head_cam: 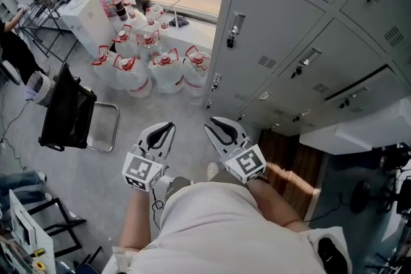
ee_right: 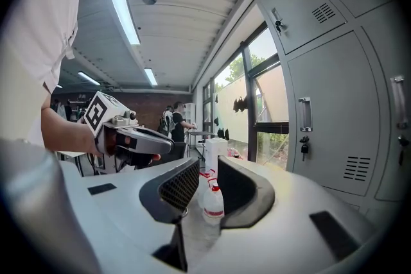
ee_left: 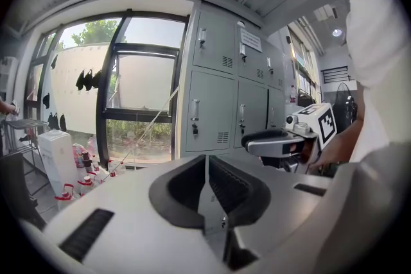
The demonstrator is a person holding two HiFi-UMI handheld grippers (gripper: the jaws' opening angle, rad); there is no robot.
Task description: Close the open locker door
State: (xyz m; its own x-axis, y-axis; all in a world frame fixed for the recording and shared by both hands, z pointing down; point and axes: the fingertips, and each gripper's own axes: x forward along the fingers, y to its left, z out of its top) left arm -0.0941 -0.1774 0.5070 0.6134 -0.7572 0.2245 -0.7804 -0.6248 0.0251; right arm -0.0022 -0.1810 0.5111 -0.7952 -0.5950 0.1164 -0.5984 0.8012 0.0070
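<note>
A bank of grey lockers (head_cam: pixel 282 29) fills the right of the head view. At its lower right a dark gap (head_cam: pixel 363 83) runs along one door, and a pale slab (head_cam: pixel 353 131) juts out below it; I cannot tell whether that slab is the open door. Both grippers are held close to the person's body, well short of the lockers. My left gripper (head_cam: pixel 162 131) is shut, with its tips meeting (ee_left: pixel 207 160) and nothing in them. My right gripper (head_cam: pixel 223 128) stands open with a narrow empty gap (ee_right: pixel 207 167). Closed locker doors (ee_left: pixel 212 99) show ahead in the left gripper view.
Several large water jugs (head_cam: pixel 157 67) with red caps stand on the floor by the window. A black folding chair (head_cam: pixel 67 112) is at the left and a white box-like unit (head_cam: pixel 87 16) behind it. A dark fan (head_cam: pixel 372 192) stands at lower right. People stand far off in the right gripper view.
</note>
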